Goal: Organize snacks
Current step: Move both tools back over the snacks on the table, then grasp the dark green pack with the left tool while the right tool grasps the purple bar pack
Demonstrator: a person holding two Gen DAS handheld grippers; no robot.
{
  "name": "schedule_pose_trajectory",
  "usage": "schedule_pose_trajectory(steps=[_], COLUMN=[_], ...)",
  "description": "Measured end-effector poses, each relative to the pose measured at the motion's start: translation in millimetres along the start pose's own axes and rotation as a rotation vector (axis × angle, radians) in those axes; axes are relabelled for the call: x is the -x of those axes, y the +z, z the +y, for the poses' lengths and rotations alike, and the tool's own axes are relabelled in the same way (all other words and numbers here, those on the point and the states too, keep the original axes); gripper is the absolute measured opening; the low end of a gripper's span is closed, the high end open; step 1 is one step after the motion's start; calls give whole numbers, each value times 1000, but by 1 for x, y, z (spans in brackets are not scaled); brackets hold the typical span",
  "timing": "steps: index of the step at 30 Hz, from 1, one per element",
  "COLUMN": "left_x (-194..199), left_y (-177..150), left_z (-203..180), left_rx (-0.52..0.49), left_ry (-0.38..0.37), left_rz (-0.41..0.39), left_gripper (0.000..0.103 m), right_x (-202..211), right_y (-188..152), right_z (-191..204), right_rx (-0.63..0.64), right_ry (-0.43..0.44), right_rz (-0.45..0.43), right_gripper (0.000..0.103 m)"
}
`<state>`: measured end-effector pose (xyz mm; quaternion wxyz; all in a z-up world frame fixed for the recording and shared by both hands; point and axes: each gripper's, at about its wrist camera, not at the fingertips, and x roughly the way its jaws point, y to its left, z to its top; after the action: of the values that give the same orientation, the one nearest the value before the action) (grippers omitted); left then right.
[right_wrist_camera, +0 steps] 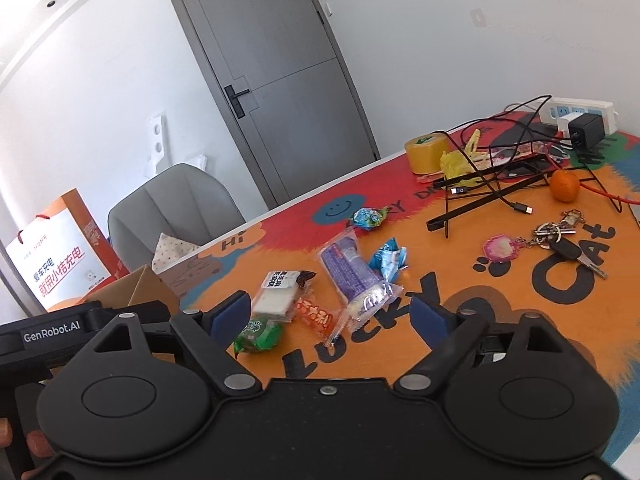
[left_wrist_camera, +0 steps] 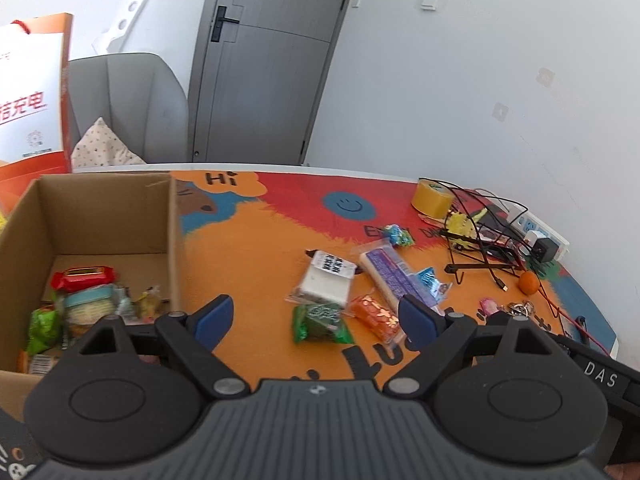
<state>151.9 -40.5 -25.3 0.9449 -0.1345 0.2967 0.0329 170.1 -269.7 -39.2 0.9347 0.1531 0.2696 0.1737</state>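
centrally, loose snacks [left_wrist_camera: 340, 292] on the mat; cardboard box [left_wrist_camera: 104, 216] at its left edge; left gripper [left_wrist_camera: 316, 320] and right gripper [right_wrist_camera: 332, 316] wide open, empty.

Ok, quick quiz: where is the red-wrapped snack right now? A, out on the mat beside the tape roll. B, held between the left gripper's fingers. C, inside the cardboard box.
C: the red-wrapped snack lies on the floor of the cardboard box among other packets, while the left gripper hangs open and empty over the mat.
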Motion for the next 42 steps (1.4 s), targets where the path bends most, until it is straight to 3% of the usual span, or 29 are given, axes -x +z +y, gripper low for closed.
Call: schedule_pose_trajectory(steps=[14,19,27,32,37,42], left_x=[-46,-64,-91,-107,-115,-115], left_y=[-5,-9,-16,-20,-23,-24], left_z=[-18,-16,-16,-12,-7,-5], left_rx=[15,40,36,45,57,56], left_ry=[-3,16,44,67,77,93], left_rz=[53,75,109,139,161,149], left_gripper=[88,85,78,66,60,41], right_x=[-32,-49,-74,-94,-110,-120], right_y=[3,2,4,7,9,10], right_z=[-24,-31,-28,-24,-19,-14], right_rx=[-35,-54,-48,-32,-4,35], right_ry=[-5,11,21,16,9,-24], right_rz=[26,58,79,95,110,117], right_gripper=[87,74,70,71,71,71])
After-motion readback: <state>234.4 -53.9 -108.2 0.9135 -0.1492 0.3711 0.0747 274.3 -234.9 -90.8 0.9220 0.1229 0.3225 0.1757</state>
